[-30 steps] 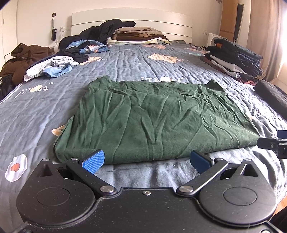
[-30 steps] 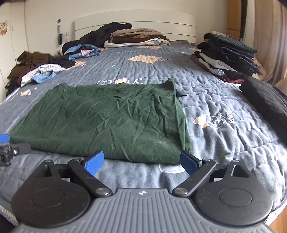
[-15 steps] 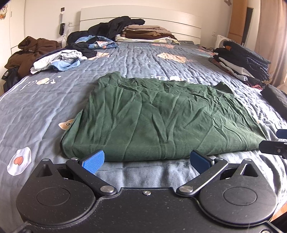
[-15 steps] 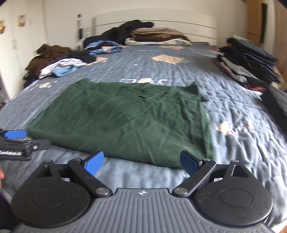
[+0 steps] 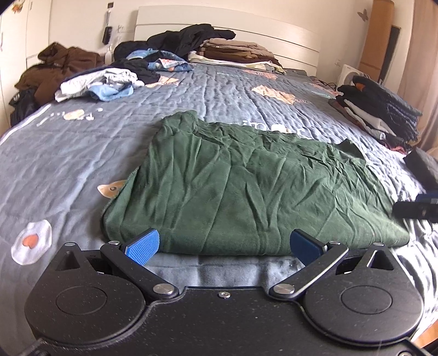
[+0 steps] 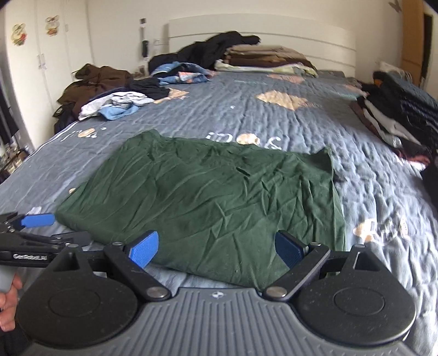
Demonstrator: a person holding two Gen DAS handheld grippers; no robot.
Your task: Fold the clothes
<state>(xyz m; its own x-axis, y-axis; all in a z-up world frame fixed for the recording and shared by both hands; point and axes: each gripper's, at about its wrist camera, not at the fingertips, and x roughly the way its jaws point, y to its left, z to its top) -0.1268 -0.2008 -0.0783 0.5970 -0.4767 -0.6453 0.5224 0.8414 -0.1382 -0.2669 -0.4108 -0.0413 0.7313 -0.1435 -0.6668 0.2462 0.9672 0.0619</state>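
Grey-blue quilt [image 5: 224,90] with egg and fish prints over a wide bed, white headboard [image 5: 227,24] against a cream wall. Loose heap of clothes [image 5: 104,82] far left, folded brown stack [image 5: 235,53] by the headboard, dark folded stack [image 5: 383,109] on the right edge. Green shirt [image 5: 246,186], wrinkled and folded flat, mid-quilt. Left gripper [image 5: 224,246] released, jaws spread wide just short of the shirt's near hem, nothing between. Right gripper [image 6: 216,246] likewise released, poised at the near right corner of the shirt [image 6: 219,197], not pinching cloth.
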